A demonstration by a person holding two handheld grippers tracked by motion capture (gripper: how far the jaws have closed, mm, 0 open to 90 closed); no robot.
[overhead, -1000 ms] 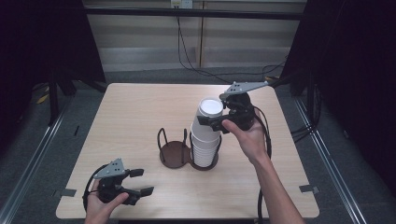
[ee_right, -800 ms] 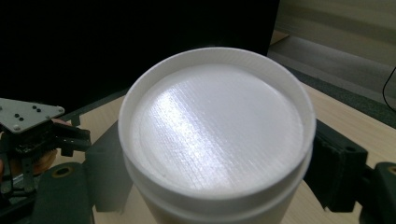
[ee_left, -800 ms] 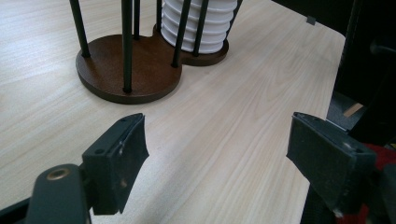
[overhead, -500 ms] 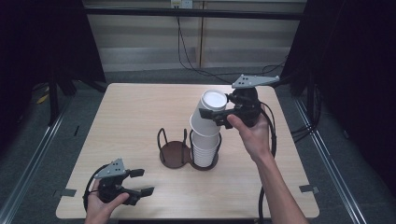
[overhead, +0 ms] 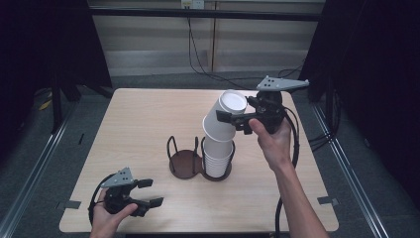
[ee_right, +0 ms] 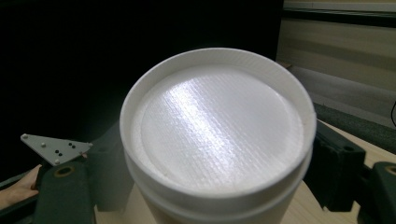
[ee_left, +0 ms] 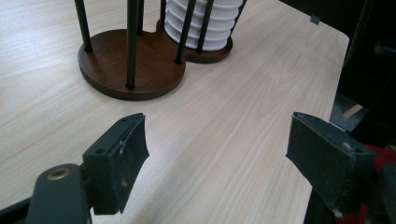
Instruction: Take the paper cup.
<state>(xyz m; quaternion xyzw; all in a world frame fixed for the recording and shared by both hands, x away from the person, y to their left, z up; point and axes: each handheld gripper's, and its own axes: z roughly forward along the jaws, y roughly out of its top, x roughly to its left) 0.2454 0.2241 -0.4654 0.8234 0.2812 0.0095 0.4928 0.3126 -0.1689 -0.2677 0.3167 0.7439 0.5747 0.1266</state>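
Right gripper (overhead: 236, 119) jaws clamp the top cup (overhead: 225, 116), tilted off the stack (overhead: 218, 156) in the holder (overhead: 185, 163). Light, thin-walled, crushable: grip gently mid-wall. Left gripper (overhead: 143, 193) jaws spread apart, idle over the table (overhead: 124, 119).

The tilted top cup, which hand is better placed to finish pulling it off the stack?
Right. The right gripper is shut on the top cup, tilting it off the stack in the holder. The left gripper is open, low at the table's near edge, far off.
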